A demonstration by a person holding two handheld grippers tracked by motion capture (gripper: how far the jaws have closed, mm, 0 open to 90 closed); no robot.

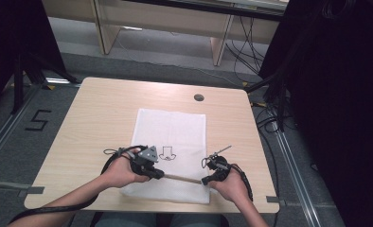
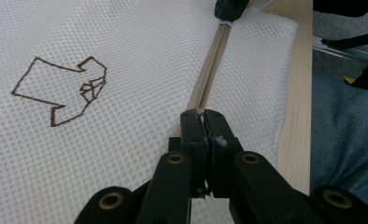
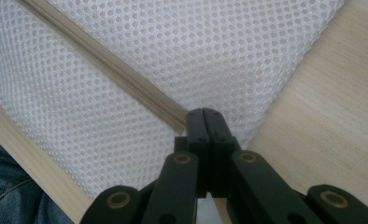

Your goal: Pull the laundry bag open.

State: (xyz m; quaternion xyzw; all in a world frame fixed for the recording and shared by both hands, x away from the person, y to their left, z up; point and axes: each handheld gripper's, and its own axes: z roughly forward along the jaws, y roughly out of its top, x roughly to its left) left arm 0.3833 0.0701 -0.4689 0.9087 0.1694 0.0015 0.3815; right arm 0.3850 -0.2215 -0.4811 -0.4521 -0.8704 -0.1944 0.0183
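White mesh bag [image 1: 171, 142] is spread mid-frame on the table [image 1: 99, 109]; its beige zipper [image 1: 182, 178] is pinched at either end by the left gripper [image 1: 159, 175] and right gripper [image 1: 205, 180], jaws pressed together.

High view: above the near edge, facing forward and down over the whole worktop [image 1: 104, 94]. 2 gripper views: riding low, very close to the mesh bag [image 2: 102, 140], looking along black jaws. Shared across all 3: the bag's beige zipper [image 3: 107, 70].

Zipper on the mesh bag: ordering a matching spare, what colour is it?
Beige zipper, clearest in the left gripper view.
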